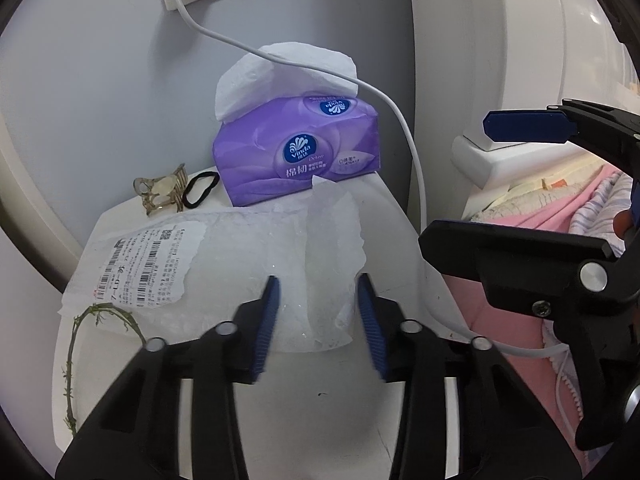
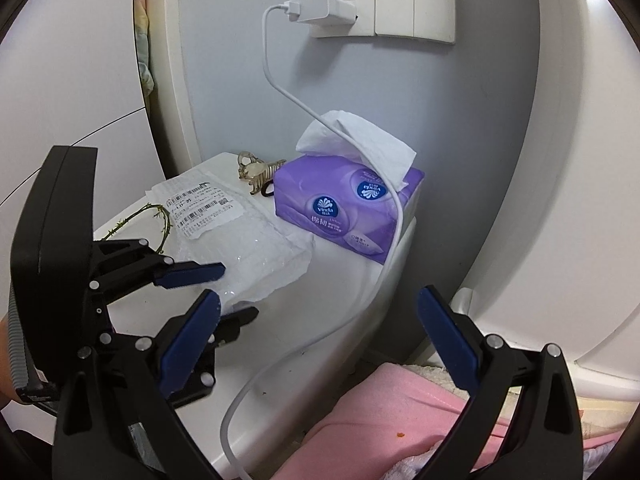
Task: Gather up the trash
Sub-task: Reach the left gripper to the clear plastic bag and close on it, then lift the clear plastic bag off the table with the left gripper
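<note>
1. The bubble-wrap mailer [image 1: 256,248] is lying flat on the white rounded tabletop [image 1: 320,420]; it is translucent, crinkled and blistered, with a torn far edge and a white barcode label [image 1: 148,268] stuck on its left part.
2. A thin, curled green stem [image 1: 80,344] is lying at the mailer's near-left corner, touching its edge.
3. The left gripper [image 1: 318,320] is sitting at the mailer's near-right edge. Its ribbed blue pads [image 1: 266,320] are flanking a raised fold of the plastic, partly closed with a gap between them; whether they are pressing on the plastic cannot be told.
4. The right gripper [image 2: 320,336] is hanging to the right of the left one, well clear of the mailer, with its jaws standing wide apart and nothing between them.
5. Beyond the mailer, a purple soft tissue pack [image 1: 296,152] is standing with a white tissue sticking up from it. To its left a clear hair claw [image 1: 160,192] and a black hair tie [image 1: 200,192] are lying.
6. A white cable [image 2: 380,240] is draping over the tissue pack and down the table's right edge.
7. The right wrist view alone is showing the whole charger [image 2: 316,10] plugged into the wall socket. The left wrist view alone is showing the ribbing on the left pads.
</note>
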`<state>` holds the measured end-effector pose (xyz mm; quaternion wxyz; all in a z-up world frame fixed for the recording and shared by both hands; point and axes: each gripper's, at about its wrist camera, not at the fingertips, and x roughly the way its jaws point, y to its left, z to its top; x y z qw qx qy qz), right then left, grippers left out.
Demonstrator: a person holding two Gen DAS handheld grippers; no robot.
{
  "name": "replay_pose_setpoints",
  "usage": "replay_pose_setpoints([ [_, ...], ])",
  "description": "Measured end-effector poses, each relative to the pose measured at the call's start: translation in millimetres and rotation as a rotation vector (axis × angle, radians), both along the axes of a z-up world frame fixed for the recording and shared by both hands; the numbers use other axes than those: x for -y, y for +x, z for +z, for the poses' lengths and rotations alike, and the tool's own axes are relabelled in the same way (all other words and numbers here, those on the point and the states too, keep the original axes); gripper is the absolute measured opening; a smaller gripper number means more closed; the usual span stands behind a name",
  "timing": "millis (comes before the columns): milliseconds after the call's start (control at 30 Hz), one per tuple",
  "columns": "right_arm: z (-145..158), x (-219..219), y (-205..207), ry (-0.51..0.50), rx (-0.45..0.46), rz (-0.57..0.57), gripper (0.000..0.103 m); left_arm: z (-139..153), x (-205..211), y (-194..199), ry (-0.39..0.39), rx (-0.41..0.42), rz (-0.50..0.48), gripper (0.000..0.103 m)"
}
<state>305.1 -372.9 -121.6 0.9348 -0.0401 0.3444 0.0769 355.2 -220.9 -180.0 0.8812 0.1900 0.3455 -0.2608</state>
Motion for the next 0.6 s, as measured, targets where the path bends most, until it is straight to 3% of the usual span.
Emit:
replay_pose_setpoints([
  [67, -1.3, -0.1, -0.2, -0.003, -0.001, -0.001, 0.096, -1.7, 0.2, 0.6, -0.003, -0.009, -0.008, 0.026],
  [200, -3.4, -0.2, 0.5, -0.013, -0.001, -0.010, 0.096, -5.0, 0.7, 1.6, -0.011, -0.025, -0.019, 0.023],
  [333, -4.7, 1.0, 1.6, -0.011, -0.002, -0.020, 0.096, -7.5, 1.7, 2.4, -0.023, -0.036, -0.032, 0.012],
  [600, -5.4, 0.4, 2.0, -0.010, -0.001, -0.024, 0.096, -6.8, 3.0, 1.5, -0.035, -0.031, -0.057, 0.003],
])
